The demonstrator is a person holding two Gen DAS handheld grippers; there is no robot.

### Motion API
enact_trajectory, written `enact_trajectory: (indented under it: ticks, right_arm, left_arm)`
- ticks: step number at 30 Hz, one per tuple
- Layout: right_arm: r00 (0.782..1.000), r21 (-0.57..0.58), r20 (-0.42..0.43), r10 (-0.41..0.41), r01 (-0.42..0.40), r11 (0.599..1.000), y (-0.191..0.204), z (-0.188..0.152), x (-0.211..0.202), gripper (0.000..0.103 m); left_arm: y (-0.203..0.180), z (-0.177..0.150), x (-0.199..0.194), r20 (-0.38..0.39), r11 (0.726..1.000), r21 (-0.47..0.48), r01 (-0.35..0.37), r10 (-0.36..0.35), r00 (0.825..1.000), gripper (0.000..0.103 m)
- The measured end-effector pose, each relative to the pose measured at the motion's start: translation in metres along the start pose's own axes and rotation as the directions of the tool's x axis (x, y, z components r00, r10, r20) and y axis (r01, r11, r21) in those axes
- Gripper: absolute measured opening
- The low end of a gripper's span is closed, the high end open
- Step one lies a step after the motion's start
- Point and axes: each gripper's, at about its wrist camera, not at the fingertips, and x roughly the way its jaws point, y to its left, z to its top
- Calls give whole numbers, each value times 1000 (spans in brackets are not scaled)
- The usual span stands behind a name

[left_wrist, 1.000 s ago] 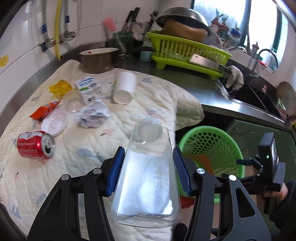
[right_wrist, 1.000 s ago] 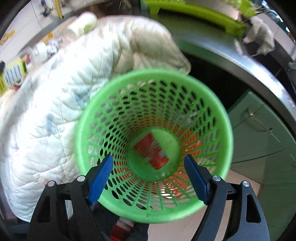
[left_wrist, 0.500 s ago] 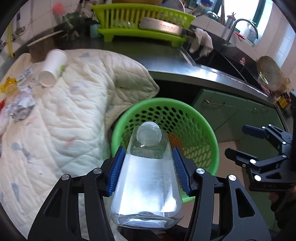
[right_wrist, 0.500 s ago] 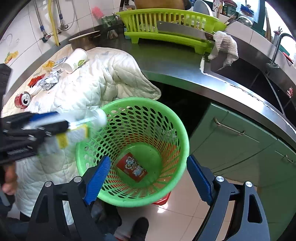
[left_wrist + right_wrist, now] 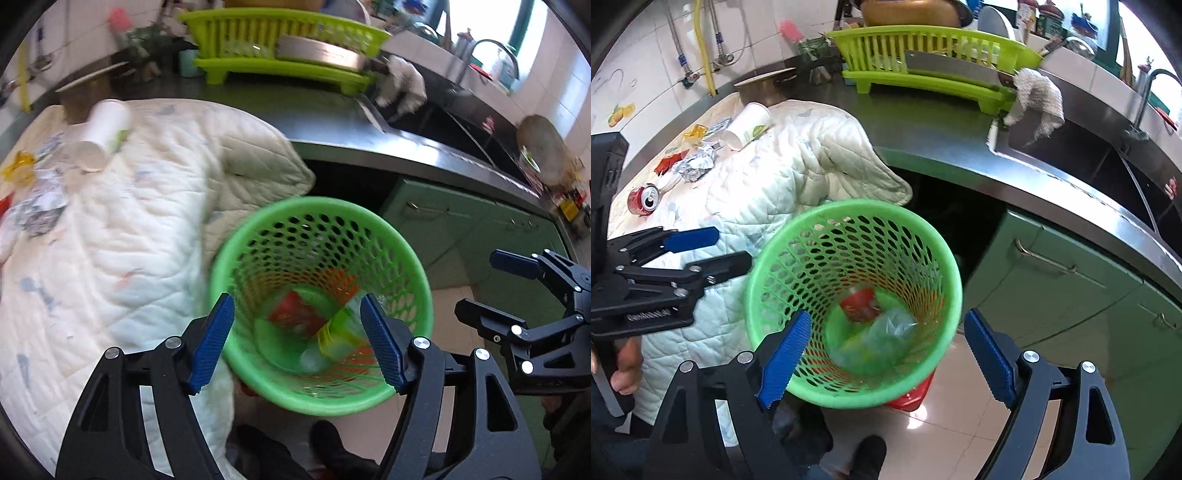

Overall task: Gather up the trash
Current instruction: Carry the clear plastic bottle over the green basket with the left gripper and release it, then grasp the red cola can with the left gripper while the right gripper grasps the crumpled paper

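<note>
The green mesh basket [image 5: 317, 201] [image 5: 849, 205] stands on the floor beside the quilt-covered counter. A clear plastic bottle [image 5: 328, 339] [image 5: 875, 339] with a yellow-green label lies blurred at its bottom, next to a red wrapper [image 5: 291, 314] [image 5: 860, 301]. My left gripper [image 5: 295, 299] [image 5: 733, 246] hangs over the basket, its jaws opening with nothing between them. My right gripper [image 5: 886, 314] [image 5: 478, 282] is open and empty above the basket's near rim. On the quilt [image 5: 783, 177] lie a white paper cup [image 5: 99, 136] [image 5: 748, 125], crumpled foil [image 5: 694, 164] and a red can [image 5: 644, 199].
A lime dish rack [image 5: 923, 55] and a steel pot [image 5: 764, 86] stand at the back of the steel counter. The sink [image 5: 1089, 147] with a rag is to the right, green cabinet doors [image 5: 1052, 295] below. Something red [image 5: 908, 398] sits under the basket on the tiled floor.
My left gripper carried the bottle from over the quilt to above the basket, then opened; the bottle fell in. My right gripper pulled up and back from the basket.
</note>
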Motion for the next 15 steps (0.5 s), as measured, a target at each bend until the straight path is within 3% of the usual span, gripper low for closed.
enact_trajectory:
  ticks: [9,15]
  right_arm:
    - [997,-110,14,76,-74,991,44,26,10,85]
    - [990,-211,22,142,-134,968,90,50,19,87]
  left_arm:
    - [76,-12,-53,64,975,-154,-160,171,983,75]
    - [140,-29,-90,74,918,-303,-256,290,954,79]
